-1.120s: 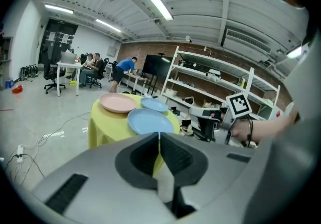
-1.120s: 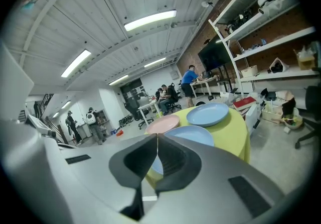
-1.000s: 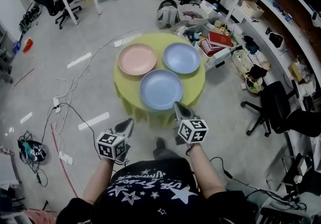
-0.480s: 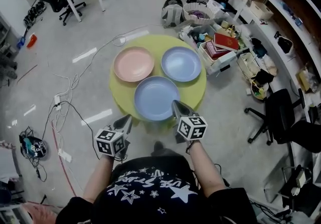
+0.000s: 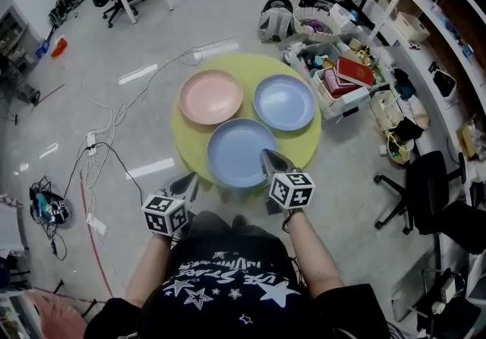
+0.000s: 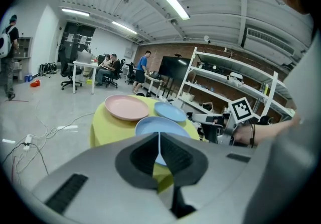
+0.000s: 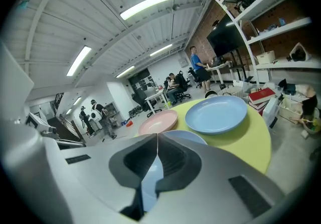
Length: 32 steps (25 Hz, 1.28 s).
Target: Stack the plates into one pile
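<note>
At the near edge of the scene, just short of the table [image 5: 188,140], the left gripper [image 6: 159,135] has its fingers pressed together with nothing between them, and the right gripper [image 7: 157,135] likewise shows its fingers closed flat against each other and empty. In the head view the right gripper's tips lie over the near right rim of the near blue plate [image 5: 241,151]; whether they touch it I cannot tell, though its own view suggests they hang just before and above the rim. The left gripper sits to the near left of that plate, off the table's edge and apart from everything on it. Beyond the near blue plate, the pink plate [image 5: 211,96] lies at the far left and the far blue plate [image 5: 284,102] at the far right, all three flat on the yellow cloth, close beside each other but none overlapping. So the pile has not been begun; this looks like the approach to the first pick. The next move probably calls for one gripper to spread its fingers, slide them over a plate's rim, most likely the near one, pinch, lift it level and carry it onto a neighbour. Cables trail over the floor [image 5: 114,64] to the left.
</note>
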{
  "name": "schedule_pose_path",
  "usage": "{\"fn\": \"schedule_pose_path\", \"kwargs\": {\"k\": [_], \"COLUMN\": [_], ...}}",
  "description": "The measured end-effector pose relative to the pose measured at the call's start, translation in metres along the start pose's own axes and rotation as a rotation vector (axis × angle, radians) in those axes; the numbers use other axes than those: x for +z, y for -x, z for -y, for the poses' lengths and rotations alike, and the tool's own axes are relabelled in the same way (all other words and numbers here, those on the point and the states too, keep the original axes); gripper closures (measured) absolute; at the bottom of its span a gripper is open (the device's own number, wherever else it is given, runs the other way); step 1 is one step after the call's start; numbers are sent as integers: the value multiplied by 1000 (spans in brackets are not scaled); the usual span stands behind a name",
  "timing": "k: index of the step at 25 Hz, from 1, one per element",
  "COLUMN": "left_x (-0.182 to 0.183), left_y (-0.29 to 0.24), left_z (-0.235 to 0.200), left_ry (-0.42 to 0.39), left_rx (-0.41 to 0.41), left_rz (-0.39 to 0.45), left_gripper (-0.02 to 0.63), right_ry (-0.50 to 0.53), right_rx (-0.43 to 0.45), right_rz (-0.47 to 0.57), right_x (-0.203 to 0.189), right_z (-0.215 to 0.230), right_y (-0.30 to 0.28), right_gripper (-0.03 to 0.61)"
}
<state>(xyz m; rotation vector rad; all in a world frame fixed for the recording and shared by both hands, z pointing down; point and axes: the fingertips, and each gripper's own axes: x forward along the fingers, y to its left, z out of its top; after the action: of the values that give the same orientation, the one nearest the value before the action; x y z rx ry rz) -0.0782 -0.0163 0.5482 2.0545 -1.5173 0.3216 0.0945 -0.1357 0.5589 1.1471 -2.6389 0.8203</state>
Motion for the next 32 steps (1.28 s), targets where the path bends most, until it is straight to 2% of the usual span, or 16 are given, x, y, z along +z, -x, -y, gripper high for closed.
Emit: {"fn": "schedule_pose_path", "kwargs": {"k": [6,13,20,26,32], "left_x": [0,11,32,48,71], "left_y": [4,-14,-33,-56,-84], "left_z": [-15,-33,-71,-105,-130], "left_ry": [25,35,40,51,41], "left_rx": [17,-10,-41,-65,-94], "left_rz": [-3,-1,-19,-49,-63], "left_gripper": [591,591,591,591,591], "right_ry": [4,4,-9,-22,-56], "right_rx": [3,-30,-67,-104,-164], "right_rz": [-32,-45,-64,-149,-185], "right_x": [-5,-1,10,11,20], "right_z": [-9,-5,-5,-3,10], "right_y": [-11,-27,-63,-100,-133], "right_gripper": [561,561,561,561,561]}}
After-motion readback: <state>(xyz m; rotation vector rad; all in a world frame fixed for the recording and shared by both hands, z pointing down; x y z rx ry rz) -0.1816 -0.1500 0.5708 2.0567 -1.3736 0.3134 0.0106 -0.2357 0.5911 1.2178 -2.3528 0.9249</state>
